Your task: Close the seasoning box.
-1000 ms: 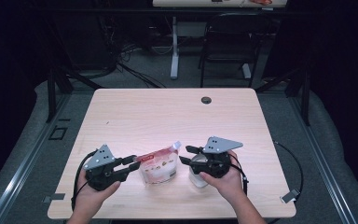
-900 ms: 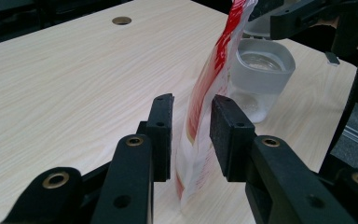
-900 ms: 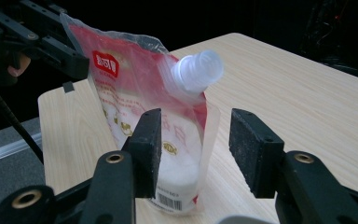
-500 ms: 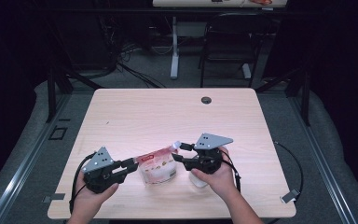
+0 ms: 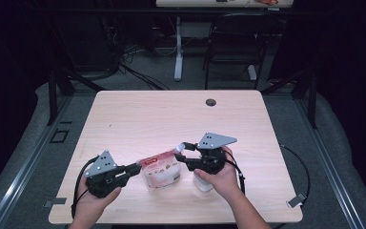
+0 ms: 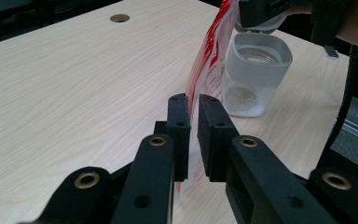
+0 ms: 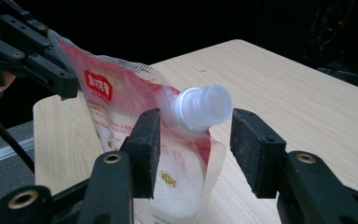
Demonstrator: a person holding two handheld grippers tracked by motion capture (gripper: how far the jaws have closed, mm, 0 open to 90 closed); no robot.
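A red and white spouted pouch [image 5: 162,170] stands near the front edge of the wooden counter [image 5: 171,119], between the 2 hands, with pale contents filling its lower part as seen through the film in the right gripper view. Its white screw cap [image 7: 204,108] sits on a spout at the upper corner, tilted toward the right side. The left tongs [image 6: 193,135] have just been closing and now pinch the pouch's flat edge seam between their 2 black pads, with only the thin film between them. The right tongs [image 7: 195,151] stand wide, 1 pad on either side of the cap and spout, neither pad touching it. Just beside the pouch, on its right in the high view and partly under the right hand [image 5: 219,174], stands a small clear plastic jar [image 6: 255,74] with a frosted rim; it is open at the top and holds a little white granular stuff at the bottom. A small dark round hole [image 5: 211,102] lies at the far side of the counter, well apart from the pouch and jar.
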